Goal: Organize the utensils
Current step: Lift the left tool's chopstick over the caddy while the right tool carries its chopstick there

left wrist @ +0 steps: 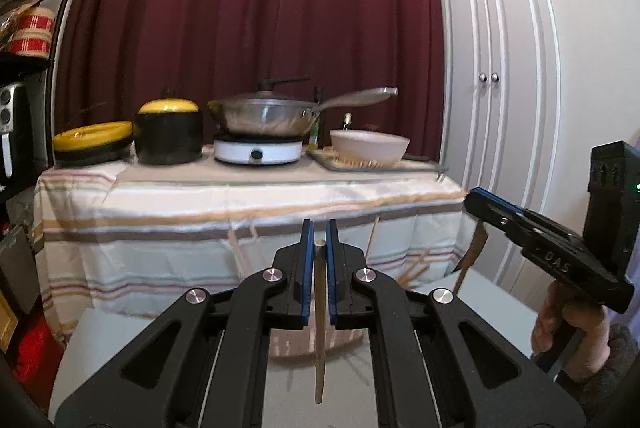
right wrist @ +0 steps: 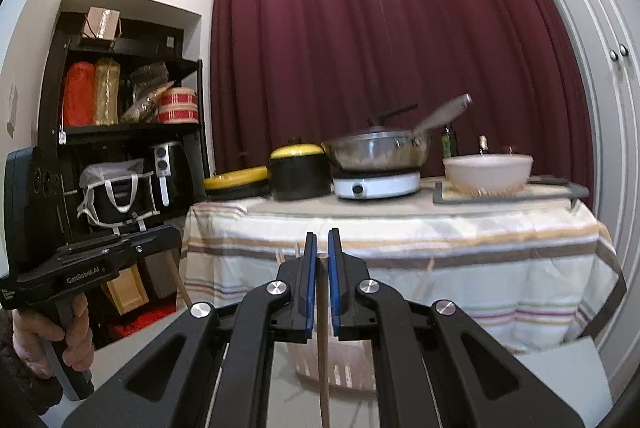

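Note:
My left gripper (left wrist: 319,233) is shut on a thin wooden chopstick (left wrist: 319,328) that hangs down between its blue pads. My right gripper (right wrist: 322,243) is shut on another wooden chopstick (right wrist: 323,348), also hanging down. In the left wrist view the right gripper (left wrist: 486,202) shows at the right with its stick (left wrist: 472,256) below it. In the right wrist view the left gripper's body (right wrist: 100,260) shows at the left with its stick (right wrist: 178,280). A wicker holder (right wrist: 340,364) with more sticks sits low, partly hidden behind the jaws; it also shows in the left wrist view (left wrist: 296,346).
A table with a striped cloth (left wrist: 240,212) stands ahead, bearing a wok (left wrist: 264,114) on a white hotplate (left wrist: 258,148), a black pot with yellow lid (left wrist: 168,132), a white bowl (left wrist: 370,146) on a tray. A shelf (right wrist: 120,132) stands left, white cupboard doors (left wrist: 504,100) right.

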Motion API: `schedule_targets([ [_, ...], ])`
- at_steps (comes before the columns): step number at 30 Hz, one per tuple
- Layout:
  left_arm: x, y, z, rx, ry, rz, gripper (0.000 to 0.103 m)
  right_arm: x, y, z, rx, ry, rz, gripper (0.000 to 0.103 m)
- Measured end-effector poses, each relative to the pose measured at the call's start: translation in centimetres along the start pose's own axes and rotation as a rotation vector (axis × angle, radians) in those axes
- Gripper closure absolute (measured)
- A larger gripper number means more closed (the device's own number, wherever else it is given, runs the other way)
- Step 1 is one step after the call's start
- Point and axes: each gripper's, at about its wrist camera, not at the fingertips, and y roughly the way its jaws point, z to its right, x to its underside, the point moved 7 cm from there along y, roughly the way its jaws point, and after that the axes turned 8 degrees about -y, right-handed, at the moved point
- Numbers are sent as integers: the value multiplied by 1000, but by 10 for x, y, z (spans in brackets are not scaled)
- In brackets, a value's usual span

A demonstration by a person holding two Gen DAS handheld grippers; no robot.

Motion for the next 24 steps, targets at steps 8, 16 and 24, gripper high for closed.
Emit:
schedule_targets([
  [8,-58,19,9,-9,46,103,97,-52,25,10,4,-29,81,97],
  [16,-81,60,0,-37,38,136,97,-66,61,27,45,-50,98,97],
  [24,-72,105,-18,-67,12,127,97,-53,95,45,56,-33,86,97],
])
